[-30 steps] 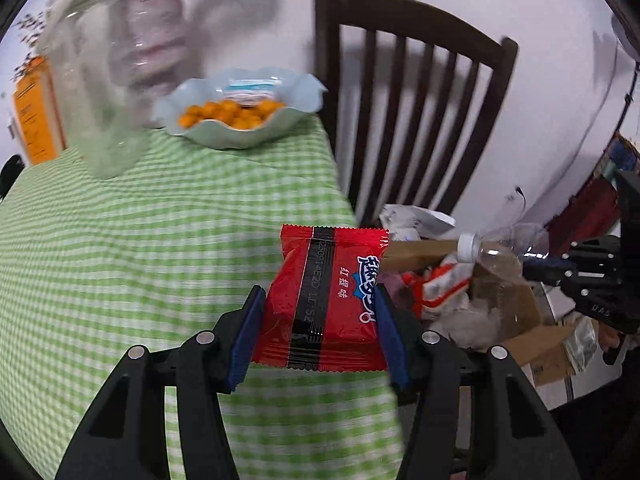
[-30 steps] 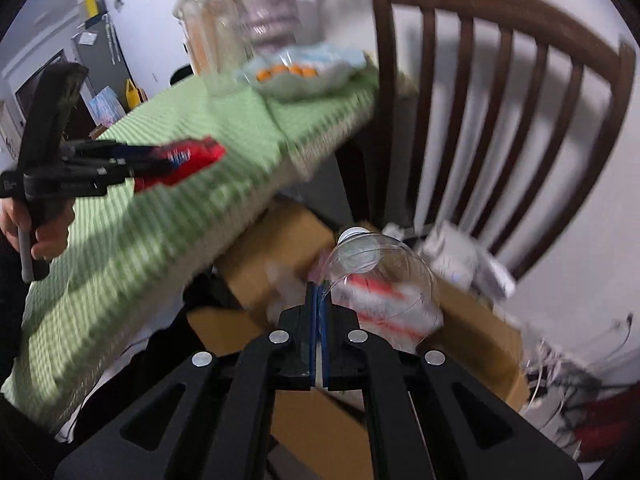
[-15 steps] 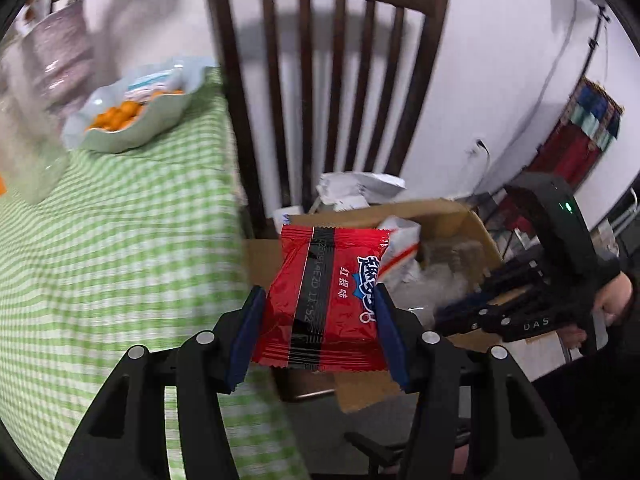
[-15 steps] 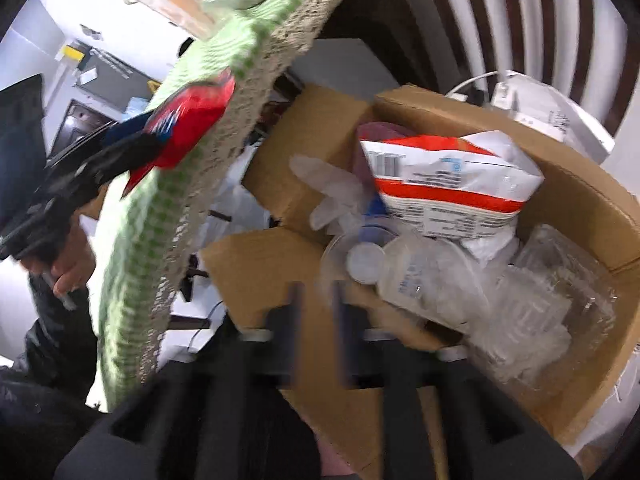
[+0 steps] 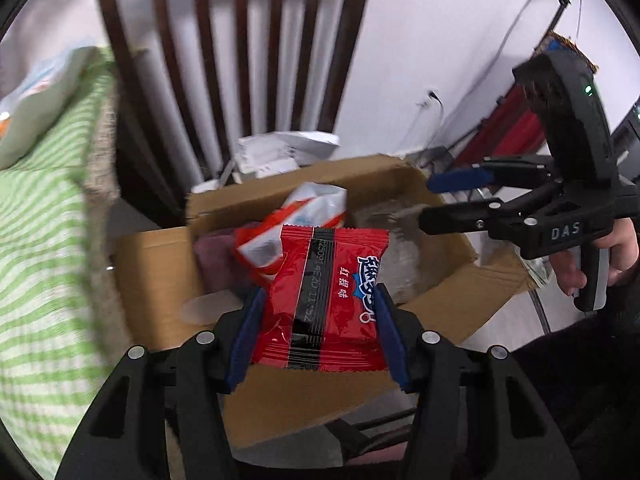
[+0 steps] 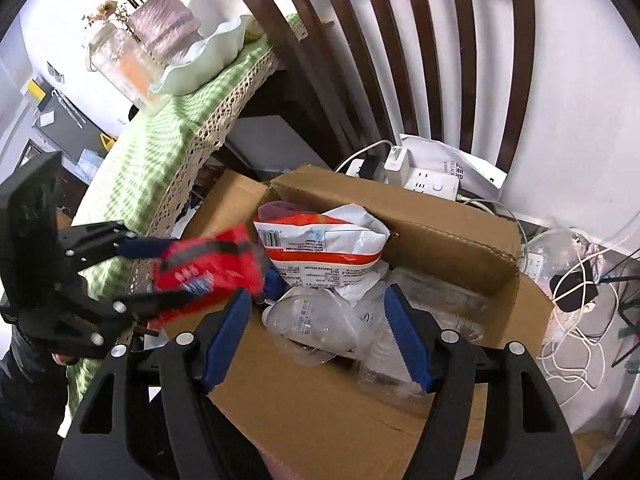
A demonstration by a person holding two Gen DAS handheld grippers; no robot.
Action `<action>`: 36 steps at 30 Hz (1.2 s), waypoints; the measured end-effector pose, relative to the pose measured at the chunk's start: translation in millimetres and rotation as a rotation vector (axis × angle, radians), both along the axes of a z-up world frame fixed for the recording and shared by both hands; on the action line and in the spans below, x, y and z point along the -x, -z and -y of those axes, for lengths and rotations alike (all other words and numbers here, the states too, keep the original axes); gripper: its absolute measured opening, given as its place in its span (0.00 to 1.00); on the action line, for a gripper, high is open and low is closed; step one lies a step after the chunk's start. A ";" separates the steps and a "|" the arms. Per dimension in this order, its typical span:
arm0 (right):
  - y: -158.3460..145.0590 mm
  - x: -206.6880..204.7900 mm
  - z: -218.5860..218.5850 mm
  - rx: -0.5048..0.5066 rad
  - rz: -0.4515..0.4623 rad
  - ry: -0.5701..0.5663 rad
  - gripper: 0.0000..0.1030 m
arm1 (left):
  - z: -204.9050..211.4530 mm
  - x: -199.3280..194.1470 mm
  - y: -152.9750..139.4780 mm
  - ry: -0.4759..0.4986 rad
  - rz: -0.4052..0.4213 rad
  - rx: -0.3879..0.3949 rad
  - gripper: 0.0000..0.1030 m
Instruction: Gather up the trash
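Observation:
My left gripper (image 5: pixel 316 320) is shut on a red snack packet (image 5: pixel 326 296) and holds it over the near edge of an open cardboard box (image 5: pixel 160 280) on the floor. The packet also shows in the right wrist view (image 6: pixel 208 260), at the box's left side. My right gripper (image 6: pixel 316 336) is open and empty above the box (image 6: pixel 440 236); it also shows in the left wrist view (image 5: pixel 444 200). In the box lie a clear plastic bottle (image 6: pixel 308 316), a white and red snack bag (image 6: pixel 324 244) and other clear plastic.
A table with a green checked cloth (image 6: pixel 160 160) stands left of the box, bearing a pale bowl (image 6: pixel 200 64) and a glass jar (image 6: pixel 120 64). A dark wooden chair (image 6: pixel 400 40) stands behind the box. A power strip (image 6: pixel 424 180) and cables (image 6: pixel 576 320) lie right.
My left gripper has swung the red packet from above the table to over the box. My right gripper has opened and let go of the clear bottle, which now lies in the box.

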State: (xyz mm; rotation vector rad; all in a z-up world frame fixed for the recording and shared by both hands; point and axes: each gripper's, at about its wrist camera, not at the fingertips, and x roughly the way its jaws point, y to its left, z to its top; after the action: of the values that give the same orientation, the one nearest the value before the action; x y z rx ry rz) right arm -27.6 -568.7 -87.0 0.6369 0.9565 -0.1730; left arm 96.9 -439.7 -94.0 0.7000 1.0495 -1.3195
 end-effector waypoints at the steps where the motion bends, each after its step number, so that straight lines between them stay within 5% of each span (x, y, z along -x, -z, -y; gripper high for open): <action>1: 0.9 2.2 1.3 0.002 0.002 0.003 0.65 | 6.1 1.9 4.9 0.001 -0.013 -0.015 0.51; 6: 4.7 8.2 7.2 0.006 0.009 0.017 0.65 | 28.3 10.3 18.0 0.008 -0.024 -0.034 0.53; 10: 3.6 13.7 10.4 0.007 0.012 0.027 0.65 | 45.1 6.1 29.1 -0.012 -0.004 -0.068 0.69; 20: 4.8 13.0 13.2 0.022 0.010 0.035 0.65 | 38.8 -7.2 16.3 -0.066 0.007 -0.070 0.69; 26: -8.6 5.8 1.6 0.263 -0.064 0.036 0.67 | 26.6 -17.4 -10.6 -0.135 0.049 0.008 0.73; 36: -61.3 -27.2 -34.9 0.493 0.022 -0.027 0.71 | -26.8 -43.4 -81.6 -0.335 0.200 0.198 0.76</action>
State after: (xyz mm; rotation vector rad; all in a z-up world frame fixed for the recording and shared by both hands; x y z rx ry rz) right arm -0.4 -533.8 -25.7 0.1717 0.8582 -0.3638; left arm 140.3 -412.9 -12.4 0.4715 0.8198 -1.0228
